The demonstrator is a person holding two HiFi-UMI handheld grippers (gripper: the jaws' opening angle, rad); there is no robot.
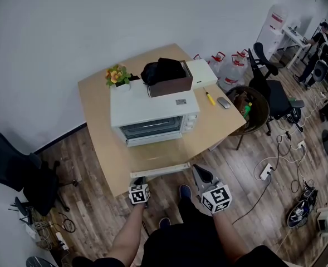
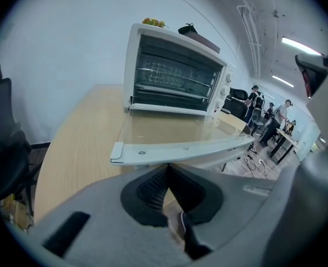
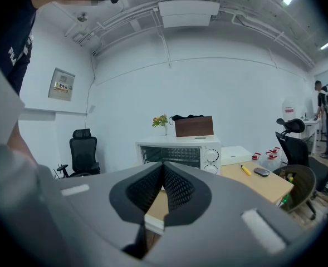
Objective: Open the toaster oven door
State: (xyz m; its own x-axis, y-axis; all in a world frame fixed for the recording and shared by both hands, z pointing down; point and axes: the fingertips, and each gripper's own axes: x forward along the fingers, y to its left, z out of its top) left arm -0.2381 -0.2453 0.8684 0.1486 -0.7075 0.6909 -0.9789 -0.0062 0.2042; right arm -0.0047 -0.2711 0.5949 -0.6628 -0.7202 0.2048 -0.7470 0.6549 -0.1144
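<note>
The table (image 1: 97, 127) carries the toaster oven (image 1: 152, 107) near its middle, and the oven's door (image 1: 158, 154) already lies swung down and flat, its front lip reaching towards the near edge of the table, so the opening looks done. What is left, I judge, is to leave the door alone: draw both tools straight back and low, so that neither knocks the lip upward. The left tool (image 1: 138, 181) sits just short of that lip, closed with its tips meeting and nothing held. The right tool (image 1: 200, 174), off the door's right corner, is likewise closed and empty. A brown box (image 1: 169, 82) and flowers (image 1: 117, 75) sit on top of the oven, a yellow marker (image 1: 209, 98) and a mouse (image 1: 224, 102) to its right, all well clear; nothing blocks the way back
</note>
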